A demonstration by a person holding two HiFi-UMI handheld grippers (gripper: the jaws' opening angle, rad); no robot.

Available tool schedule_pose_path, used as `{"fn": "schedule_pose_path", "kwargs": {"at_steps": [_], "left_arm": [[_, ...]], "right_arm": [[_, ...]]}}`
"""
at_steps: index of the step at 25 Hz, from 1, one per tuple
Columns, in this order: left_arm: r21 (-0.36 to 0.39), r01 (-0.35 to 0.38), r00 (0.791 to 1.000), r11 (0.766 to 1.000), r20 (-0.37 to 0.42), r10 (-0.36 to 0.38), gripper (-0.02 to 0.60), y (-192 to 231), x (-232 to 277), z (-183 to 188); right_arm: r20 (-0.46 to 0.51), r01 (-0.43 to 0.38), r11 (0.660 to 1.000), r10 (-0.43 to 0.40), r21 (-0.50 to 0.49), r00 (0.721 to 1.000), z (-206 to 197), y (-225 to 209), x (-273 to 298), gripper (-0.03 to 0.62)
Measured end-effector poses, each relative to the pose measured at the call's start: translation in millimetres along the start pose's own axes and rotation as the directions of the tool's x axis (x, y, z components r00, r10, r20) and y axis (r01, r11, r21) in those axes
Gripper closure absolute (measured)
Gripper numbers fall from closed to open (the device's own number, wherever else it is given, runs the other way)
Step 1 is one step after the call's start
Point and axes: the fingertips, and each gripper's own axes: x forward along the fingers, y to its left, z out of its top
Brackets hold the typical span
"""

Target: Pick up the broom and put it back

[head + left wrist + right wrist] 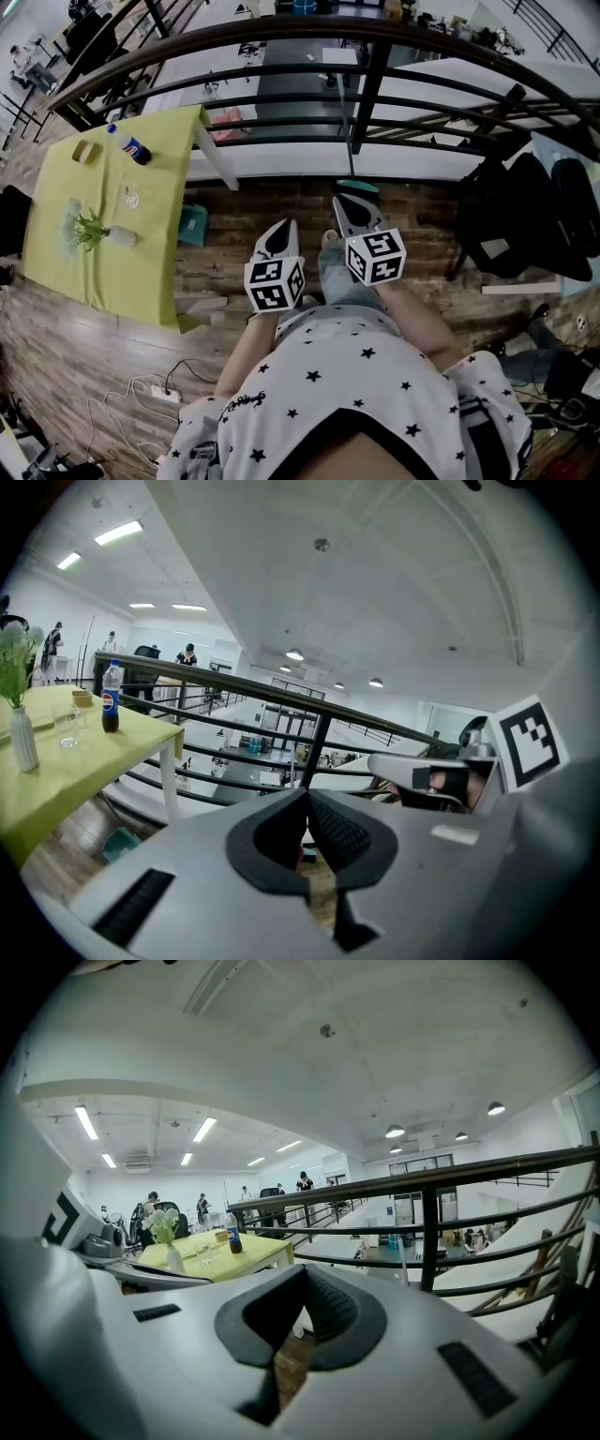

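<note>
Broom (349, 141) apparently back in place: slim handle leaning on the railing (281, 70), green head on the plank floor just beyond the right gripper (348, 201). Held by neither tool. Right gripper clenched on nothing. Left gripper (279, 228) likewise pressed together and empty, beside it and a little nearer the body.

Likely trouble: propped on a smooth round bar only, so could slide sideways and clatter down. More likely if nudged by the right gripper, so close to the head. Might also tip through a gap between the bars.

Green head and its contact with the floor visible from the head view alone. In both gripper views only a thin pale stick against the bars, probably the same handle, with the floor masked by the tool bodies. Shown there instead: bottle (111, 697) and vase (21, 738) side-on upon the yellow table (84, 761), and distant people beyond.
</note>
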Motion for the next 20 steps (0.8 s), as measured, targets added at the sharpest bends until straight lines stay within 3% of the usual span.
{"fn": "schedule_pose_path", "kwargs": {"at_steps": [20], "left_arm": [[-0.029,-0.021,1.000,0.999,0.013,0.021,0.569,16.9,-2.7,4.9]], "right_arm": [[0.030,-0.005,1.000,0.005,0.019,1.000,8.3,6.7,4.2,0.602]]}}
